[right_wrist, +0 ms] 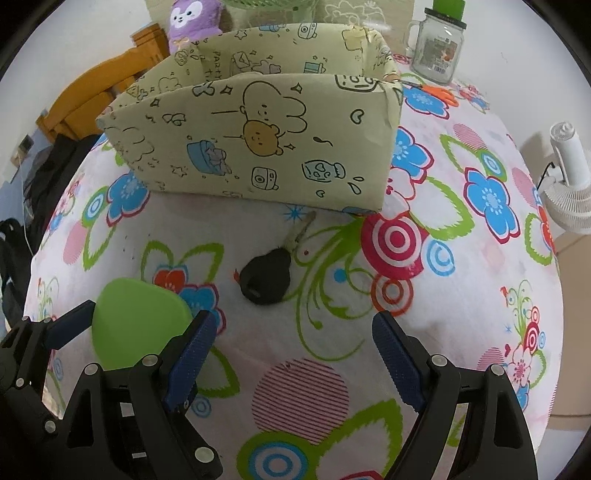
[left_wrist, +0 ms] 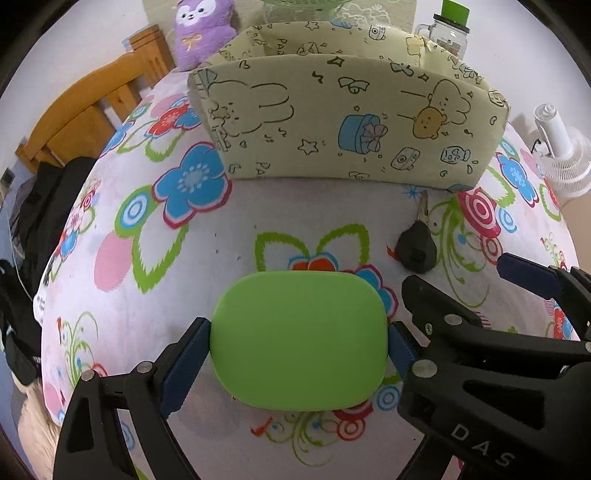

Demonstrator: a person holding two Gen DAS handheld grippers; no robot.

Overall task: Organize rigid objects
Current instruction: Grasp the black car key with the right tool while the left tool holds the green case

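My left gripper (left_wrist: pixel 299 341) is shut on a green rounded case (left_wrist: pixel 300 341), its blue pads pressing both sides just above the floral tablecloth. The case also shows at the left of the right wrist view (right_wrist: pixel 136 325). A black car key (left_wrist: pixel 416 248) lies to the right of it, its metal blade pointing toward the box; it also shows in the right wrist view (right_wrist: pixel 266 275). My right gripper (right_wrist: pixel 291 362) is open and empty, a little in front of the key. A cream cartoon-print storage box (left_wrist: pixel 347 122) (right_wrist: pixel 258 144) stands behind both.
A purple plush toy (left_wrist: pixel 201 31) and a glass jar with a green lid (right_wrist: pixel 437 46) stand behind the box. A white fan (right_wrist: pixel 570 184) stands off the table's right edge, a wooden chair (left_wrist: pixel 85 110) at the left. Orange scissors (right_wrist: pixel 441 92) lie near the jar.
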